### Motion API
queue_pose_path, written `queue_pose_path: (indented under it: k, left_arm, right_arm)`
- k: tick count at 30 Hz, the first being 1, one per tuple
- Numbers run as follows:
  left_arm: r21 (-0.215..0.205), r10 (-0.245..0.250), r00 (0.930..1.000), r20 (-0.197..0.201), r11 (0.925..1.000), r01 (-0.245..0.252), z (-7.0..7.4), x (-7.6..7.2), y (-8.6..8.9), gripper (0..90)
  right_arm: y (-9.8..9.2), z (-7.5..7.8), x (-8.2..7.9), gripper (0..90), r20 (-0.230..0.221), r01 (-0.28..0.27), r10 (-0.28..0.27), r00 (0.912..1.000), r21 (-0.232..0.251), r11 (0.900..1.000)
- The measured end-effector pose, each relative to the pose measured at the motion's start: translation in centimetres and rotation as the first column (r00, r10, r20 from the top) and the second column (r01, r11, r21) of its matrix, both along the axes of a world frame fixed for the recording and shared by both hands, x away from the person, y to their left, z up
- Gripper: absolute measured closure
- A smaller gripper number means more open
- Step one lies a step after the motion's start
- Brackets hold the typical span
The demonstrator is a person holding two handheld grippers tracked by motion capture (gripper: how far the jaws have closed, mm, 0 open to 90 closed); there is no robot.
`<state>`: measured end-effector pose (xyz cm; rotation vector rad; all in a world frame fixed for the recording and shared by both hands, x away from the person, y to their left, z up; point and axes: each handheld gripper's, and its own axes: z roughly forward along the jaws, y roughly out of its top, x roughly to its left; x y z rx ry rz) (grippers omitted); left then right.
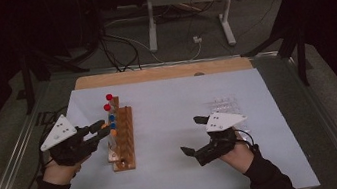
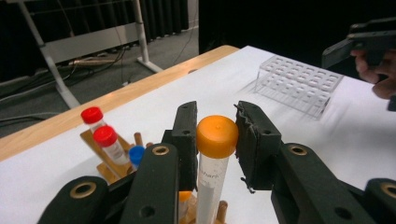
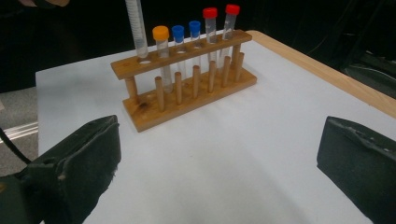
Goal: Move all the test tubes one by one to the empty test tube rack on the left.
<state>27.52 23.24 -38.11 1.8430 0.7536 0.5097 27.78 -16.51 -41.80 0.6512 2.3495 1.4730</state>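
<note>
An orange-capped tube (image 2: 215, 158) is clamped at its cap by the left gripper (image 2: 215, 140) and, in the right gripper view, is held just above the near end hole of the wooden rack (image 3: 187, 74), so its transfer is judged barely begun; five capped tubes remain seated, and the clear rack (image 1: 227, 108) at the far right appears unfilled. The right gripper (image 1: 197, 133) is held wide open and nothing is gripped. The pads' contact on the cap is shown by the left gripper view, while the lifted tube's lower end is revealed by the right gripper view.

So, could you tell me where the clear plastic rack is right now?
In the high view the clear plastic rack sits on the table's right side, just beyond the right gripper, far from the wooden rack.
</note>
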Motion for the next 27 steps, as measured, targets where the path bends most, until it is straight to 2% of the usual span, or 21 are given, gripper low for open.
queue_pose_path:
  k: [4,6,21,27]
  left_arm:
    - [0.015,0.007,0.9998,-0.016,0.9999,-0.007,-0.8,0.2,0.0,71.4]
    - [0.004,0.005,0.9994,-0.033,1.0,-0.004,-1.2,0.3,0.0,71.4]
    - [0.061,0.017,0.9931,-0.116,0.9981,-0.01,-4.7,0.7,-0.4,71.1]
    - [0.075,0.016,0.9924,-0.122,0.9972,-0.007,-5.5,0.8,-0.4,71.0]
  right_arm:
    - [-0.1,0.1,-0.1,0.0,0.004,-0.004,0.004,1.0,0.0,1.0]
    - [-0.1,0.1,-0.2,0.0,0.003,-0.005,0.005,1.0,0.002,1.0]
    - [-0.9,-0.1,-0.2,0.0,-0.011,0.008,-0.008,0.9999,0.009,1.0]
    - [-1.0,-0.2,-0.3,0.0,-0.014,0.008,-0.008,0.9999,0.005,1.0]
